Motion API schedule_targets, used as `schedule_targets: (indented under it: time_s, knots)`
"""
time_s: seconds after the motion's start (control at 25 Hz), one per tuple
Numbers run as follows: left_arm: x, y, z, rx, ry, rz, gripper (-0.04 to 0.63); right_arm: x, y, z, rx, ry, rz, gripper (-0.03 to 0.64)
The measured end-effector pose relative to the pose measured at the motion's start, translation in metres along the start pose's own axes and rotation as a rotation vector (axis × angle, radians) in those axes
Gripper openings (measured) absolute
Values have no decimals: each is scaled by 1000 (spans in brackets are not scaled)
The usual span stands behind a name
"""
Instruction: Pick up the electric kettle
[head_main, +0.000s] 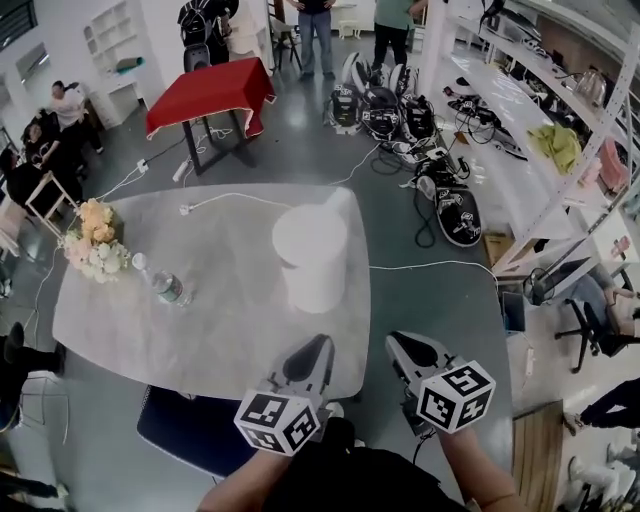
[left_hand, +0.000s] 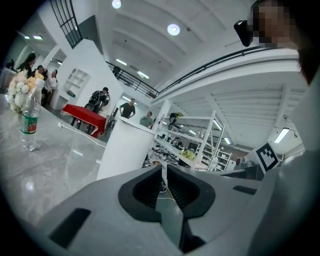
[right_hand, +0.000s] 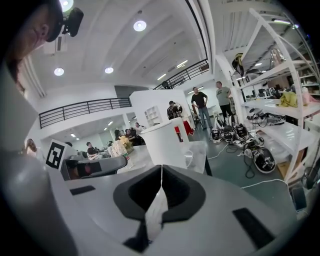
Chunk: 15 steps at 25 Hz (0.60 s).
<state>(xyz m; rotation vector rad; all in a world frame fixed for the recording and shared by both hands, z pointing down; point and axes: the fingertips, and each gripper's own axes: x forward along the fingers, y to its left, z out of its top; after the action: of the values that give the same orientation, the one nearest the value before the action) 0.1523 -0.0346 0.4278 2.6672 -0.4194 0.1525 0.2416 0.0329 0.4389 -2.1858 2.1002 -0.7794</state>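
The white electric kettle (head_main: 311, 256) stands upright on the grey marble table (head_main: 200, 330), right of its middle, with its handle (head_main: 340, 202) toward the far side. My left gripper (head_main: 318, 342) hovers over the table's near edge, just short of the kettle, shut with nothing in it. My right gripper (head_main: 395, 340) is beside it, past the table's right corner, also shut and empty. In the left gripper view the kettle (left_hand: 125, 147) rises ahead and slightly left of the closed jaws (left_hand: 163, 170). In the right gripper view the kettle (right_hand: 165, 145) stands straight ahead of the shut gripper (right_hand: 161, 170).
A water bottle (head_main: 165, 285) and a flower bouquet (head_main: 93, 240) sit on the table's left side. A white cable (head_main: 235, 197) runs off the far edge. A dark blue chair (head_main: 195, 428) is below the near edge. Shelving (head_main: 540, 130) and bags line the right.
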Motion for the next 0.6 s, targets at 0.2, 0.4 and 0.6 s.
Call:
schedule_targets:
  time_s: [0.2, 0.4, 0.6]
  knots:
    - [13, 21, 1, -16, 16, -8, 25, 31, -6, 11, -3, 20, 19, 8]
    - [14, 42, 7, -16, 3, 0, 25, 57, -9, 21, -2, 12, 38, 8]
    - [13, 53, 14, -5, -12, 24, 25, 77, -12, 28, 0, 27, 73, 8]
